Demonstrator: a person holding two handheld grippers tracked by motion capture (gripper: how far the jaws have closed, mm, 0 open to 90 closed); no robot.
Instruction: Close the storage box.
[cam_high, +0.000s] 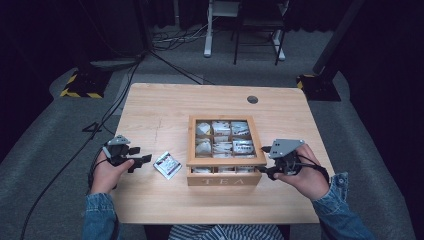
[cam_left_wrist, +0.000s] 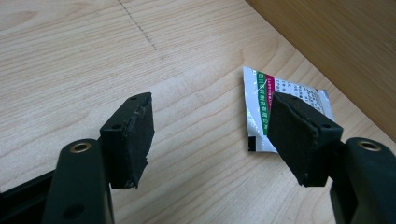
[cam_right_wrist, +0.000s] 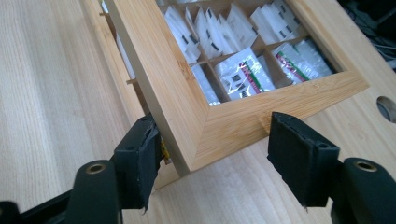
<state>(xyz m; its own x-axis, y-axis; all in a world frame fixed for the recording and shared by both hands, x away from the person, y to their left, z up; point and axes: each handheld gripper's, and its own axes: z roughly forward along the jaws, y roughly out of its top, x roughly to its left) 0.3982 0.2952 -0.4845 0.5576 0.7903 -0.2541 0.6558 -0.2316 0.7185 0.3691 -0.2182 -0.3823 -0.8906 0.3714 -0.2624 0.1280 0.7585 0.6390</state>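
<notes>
Here, the scene as labelled lines:

Setting: a person sits at a wooden table (cam_high: 150, 110) with a gripper in each hand.
Tea box: a wooden tea box (cam_high: 225, 179) marked TEA stands mid-table; its windowed lid (cam_right_wrist: 224, 126) sits raised at the front, with a gap under it, and tea packets (cam_high: 221, 137) fill the compartments.
Loose sachet: one tea sachet (cam_left_wrist: 261, 100) lies flat on the table just left of the box.
Left gripper: the left gripper (cam_left_wrist: 210, 135) hovers low by the sachet, jaws wide, holding nothing; one jaw overlaps the sachet's edge.
Right gripper: the right gripper (cam_right_wrist: 215, 154) has its jaws wide around the lid's front right corner, one jaw at the gap.
Risk, lid: likely to slip and drop shut (a corner is a poor hold).
Risk, sachet: thin and flat, so it may slide away rather than lift.
Risk, box: a push could shove it across the table.
</notes>
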